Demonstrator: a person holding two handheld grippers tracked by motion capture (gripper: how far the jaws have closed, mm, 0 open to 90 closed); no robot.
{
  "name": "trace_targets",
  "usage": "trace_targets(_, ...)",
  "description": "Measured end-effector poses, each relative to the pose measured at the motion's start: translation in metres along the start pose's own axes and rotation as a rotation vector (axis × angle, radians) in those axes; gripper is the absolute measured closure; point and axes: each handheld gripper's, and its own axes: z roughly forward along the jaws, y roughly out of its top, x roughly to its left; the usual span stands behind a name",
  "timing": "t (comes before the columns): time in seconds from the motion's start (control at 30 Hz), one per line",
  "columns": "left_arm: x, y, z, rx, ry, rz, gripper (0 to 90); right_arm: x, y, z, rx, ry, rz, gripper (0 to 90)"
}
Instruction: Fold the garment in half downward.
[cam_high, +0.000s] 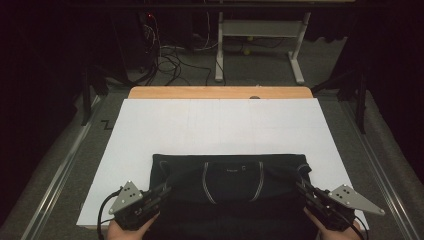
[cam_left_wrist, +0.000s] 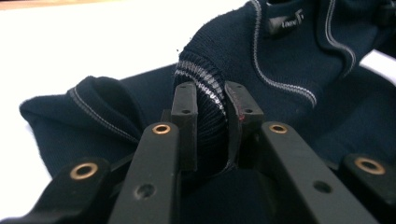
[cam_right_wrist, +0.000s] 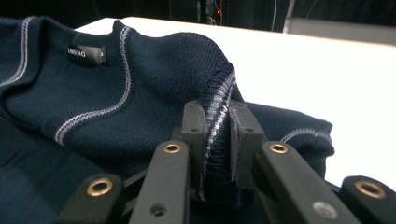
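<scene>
Left gripper (cam_left_wrist: 210, 100) clamping striped sweater (cam_high: 230, 180) hem, right gripper (cam_right_wrist: 217, 122) likewise, gripper views reveal neck label (cam_right_wrist: 86, 53)

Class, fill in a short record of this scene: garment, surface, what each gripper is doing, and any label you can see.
Garment: navy knit sweater with pale stripe trim, lying at the near edge
Surface: white board on a wooden table
Left gripper: shut on a striped fold of the sweater
Right gripper: shut on a striped fold at the other side
Label: black neck tag, text too small to read
</scene>
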Motion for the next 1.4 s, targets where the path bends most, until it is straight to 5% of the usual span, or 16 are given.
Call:
trace_targets(0.27, 0.006, -0.012, 0.020, 0.121, 0.047, 0.020, 72.2, -0.006, -0.019, 0.013, 0.115, 0.001, 0.017, 77.8)
trace_targets(0.37, 0.013, -0.015, 0.033, 0.188, 0.047, 0.004, 71.8, -0.009, -0.023, 0.022, 0.162, 0.001, 0.027, 77.0)
trace_targets(0.57, 0.027, -0.021, 0.045, 0.239, 0.053, -0.046, 67.1, -0.012, -0.028, 0.037, 0.226, -0.016, 0.011, 75.9)
trace_targets(0.8, 0.030, -0.017, 0.039, 0.205, 0.050, -0.053, 53.6, -0.013, -0.029, 0.042, 0.236, -0.009, 0.024, 64.5)
trace_targets(0.93, 0.034, -0.010, 0.023, 0.108, 0.106, -0.044, 48.9, -0.015, -0.022, 0.034, 0.181, -0.016, 0.048, 53.1)
trace_targets(1.07, 0.050, -0.002, 0.014, 0.080, 0.146, -0.088, 43.0, -0.020, -0.014, 0.030, 0.142, -0.060, 0.051, 46.2)
trace_targets(1.2, 0.070, 0.003, 0.021, 0.135, 0.147, -0.152, 31.4, -0.039, -0.002, 0.036, 0.131, -0.120, 0.089, 39.4)
trace_targets(1.4, 0.088, 0.006, 0.045, 0.199, 0.170, -0.205, 17.8, -0.071, 0.004, 0.062, 0.239, -0.167, 0.144, 22.9)
